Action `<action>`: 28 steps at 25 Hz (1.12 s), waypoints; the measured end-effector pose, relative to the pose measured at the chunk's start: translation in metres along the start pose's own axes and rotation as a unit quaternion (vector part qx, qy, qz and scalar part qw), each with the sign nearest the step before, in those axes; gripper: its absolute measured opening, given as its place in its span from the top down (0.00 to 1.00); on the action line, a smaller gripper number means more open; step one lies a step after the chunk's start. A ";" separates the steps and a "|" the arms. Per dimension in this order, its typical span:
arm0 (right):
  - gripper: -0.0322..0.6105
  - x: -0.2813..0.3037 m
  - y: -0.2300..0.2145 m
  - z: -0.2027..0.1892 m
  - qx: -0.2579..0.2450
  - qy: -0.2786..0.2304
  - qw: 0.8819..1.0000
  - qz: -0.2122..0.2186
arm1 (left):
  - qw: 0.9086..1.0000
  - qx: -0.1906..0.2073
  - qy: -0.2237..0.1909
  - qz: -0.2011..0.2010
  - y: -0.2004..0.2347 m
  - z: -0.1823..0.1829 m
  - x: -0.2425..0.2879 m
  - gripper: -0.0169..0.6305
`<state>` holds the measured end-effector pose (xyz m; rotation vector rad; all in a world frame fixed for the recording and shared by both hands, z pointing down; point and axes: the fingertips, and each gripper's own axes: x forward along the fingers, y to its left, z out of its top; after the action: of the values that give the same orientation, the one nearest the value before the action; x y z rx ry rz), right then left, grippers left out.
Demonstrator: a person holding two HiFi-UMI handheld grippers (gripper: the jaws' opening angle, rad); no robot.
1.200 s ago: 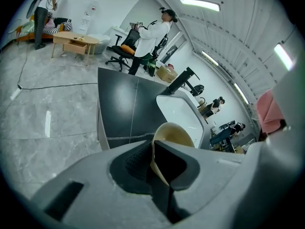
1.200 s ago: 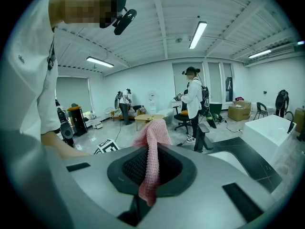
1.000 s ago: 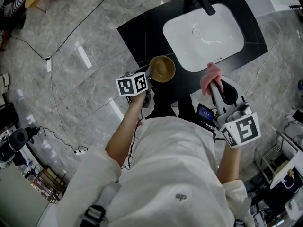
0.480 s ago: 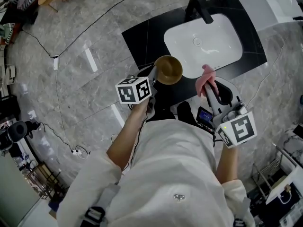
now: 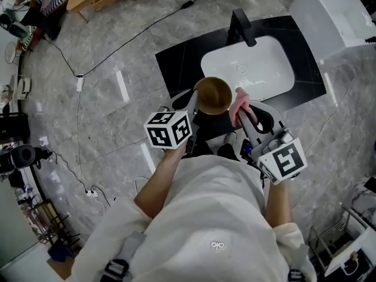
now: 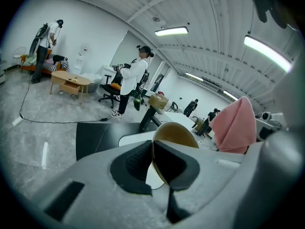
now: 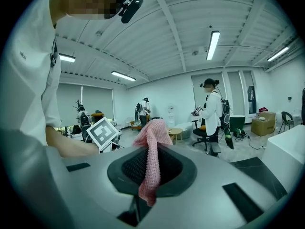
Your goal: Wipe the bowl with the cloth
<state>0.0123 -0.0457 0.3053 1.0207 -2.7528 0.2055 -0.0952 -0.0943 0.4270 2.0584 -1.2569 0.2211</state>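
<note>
I see a golden-brown bowl [image 5: 212, 94], plain, with no pattern. The cloth [image 5: 239, 106] is pink with a fine knitted weave. The left gripper [image 6: 152, 159] and right gripper [image 7: 148, 173] are both light grey with black ribbed pads [image 6: 131, 163]. Each carries a white cube [image 5: 168, 129] printed with black square markers. Underneath, a white sink [image 5: 264, 75] sits in a black counter [image 5: 176, 60] with a black tap [image 5: 242, 23]. The floor [image 5: 106, 116] is grey, veined like marble. The person's shirt [image 5: 205, 216] is white.
</note>
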 end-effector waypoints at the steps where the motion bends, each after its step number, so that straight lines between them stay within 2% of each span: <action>1: 0.93 -0.001 0.001 0.002 -0.003 -0.004 1.000 0.006 | 1.000 0.009 -0.005 0.003 -0.006 0.004 -0.003 0.93; 6: 0.92 -0.007 0.005 0.003 -0.011 -0.007 0.999 0.033 | 0.998 0.046 -0.034 0.013 -0.039 0.018 -0.018 0.93; 11: 0.93 -0.014 0.004 -0.008 -0.014 0.012 0.999 0.042 | 0.996 0.063 -0.056 0.011 -0.072 0.022 -0.031 0.93; 18: 0.93 -0.023 -0.011 -0.022 -0.026 0.033 0.999 0.013 | 0.995 0.070 -0.067 0.004 -0.106 0.013 -0.038 0.93; 24: 0.93 -0.030 -0.027 -0.036 -0.068 0.057 0.996 -0.033 | 0.994 0.089 -0.056 -0.005 -0.127 0.000 -0.032 0.93; 28: 0.93 -0.034 -0.034 -0.047 -0.094 0.075 0.992 -0.048 | 0.994 0.102 -0.048 -0.013 -0.139 -0.008 -0.027 0.93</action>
<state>0.0665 -0.0404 0.3447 1.0386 -2.5250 0.0078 0.0084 -0.0308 0.3535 2.2819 -1.3108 0.2519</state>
